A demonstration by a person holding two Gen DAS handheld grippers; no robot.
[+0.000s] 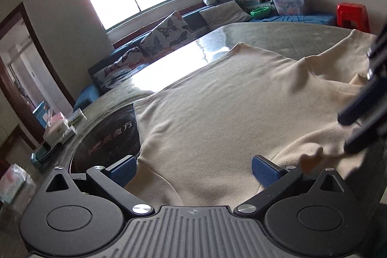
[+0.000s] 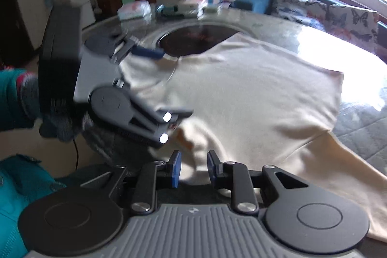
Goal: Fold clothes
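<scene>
A cream garment (image 1: pixel 217 108) lies spread over a round table (image 1: pixel 278 35); it also shows in the right wrist view (image 2: pixel 254 93). My left gripper (image 1: pixel 193 171) is wide open, its blue pads on either side of the cloth's near edge. It appears blurred in the right wrist view (image 2: pixel 167 84), at the garment's left side. My right gripper (image 2: pixel 192 169) is open by a narrow gap over the near hem, with no cloth between the pads. Its dark fingers (image 1: pixel 353 127) enter the left wrist view at the right, over a rumpled fold.
A dark round centre plate (image 1: pixel 108 137) sits in the table, partly under the garment. Tissue packs and small boxes (image 2: pixel 169 9) stand at the table's far edge. A blue sofa with butterfly cushions (image 1: pixel 164 38) runs beside the table under a window. A red stool (image 1: pixel 353 16) stands behind.
</scene>
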